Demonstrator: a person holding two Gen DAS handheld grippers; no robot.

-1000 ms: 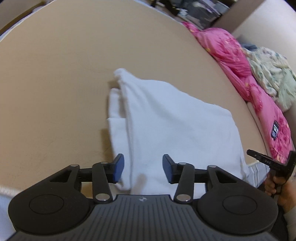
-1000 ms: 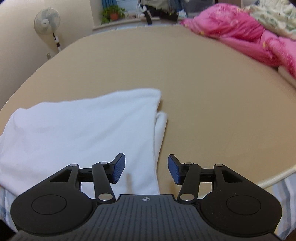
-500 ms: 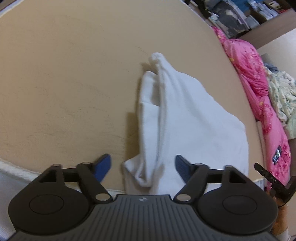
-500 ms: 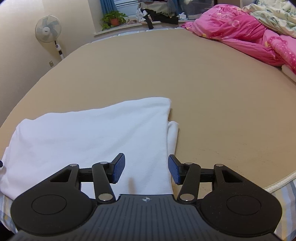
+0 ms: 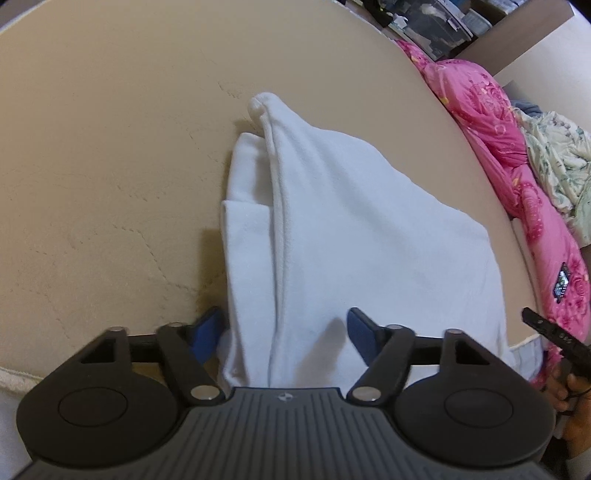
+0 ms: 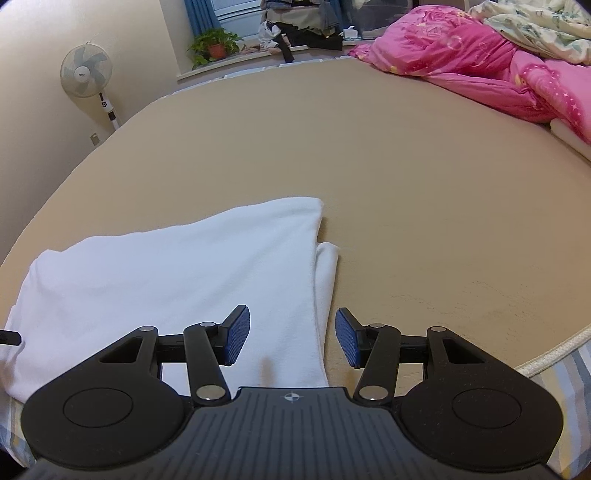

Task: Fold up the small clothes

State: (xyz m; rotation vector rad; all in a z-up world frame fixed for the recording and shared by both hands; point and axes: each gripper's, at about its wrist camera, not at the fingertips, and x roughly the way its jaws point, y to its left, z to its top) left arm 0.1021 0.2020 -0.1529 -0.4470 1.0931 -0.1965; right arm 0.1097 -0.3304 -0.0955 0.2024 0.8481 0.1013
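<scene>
Lying folded near the front edge of a tan fitted bed sheet (image 6: 406, 166): a white knit garment (image 5: 362, 236), soft and thick, its layers stacked with a narrower under-layer peeking out along one long side. Seen from the left wrist camera as a tapering shape, rounded tip pointing away, a rolled seam running down its length. Seen from the right wrist camera (image 6: 177, 273) as a broad flat panel, its under-layer poking out along the right edge.

Hovering at the near end of the garment: left black two-finger gripper (image 5: 284, 332), jaws spread wide, blue pads straddling the cloth, left pad at the garment's outer edge, right pad over the white surface. Impossible to tell whether either pad touches the fabric.

Positioned at the opposite near end: right black two-finger gripper (image 6: 291, 339), jaws likewise spread apart, left blue pad above the white panel, right pad over bare sheet just beside the garment's edge. Nothing pinched by either.

Bunched along the far side of the bed: a pink floral quilt (image 6: 480, 62), with a pale patterned blanket (image 6: 535, 26) heaped on it. Standing against the cream wall: a white pedestal fan (image 6: 85, 75). Sitting on the window ledge: a green potted plant (image 6: 212, 44).
</scene>
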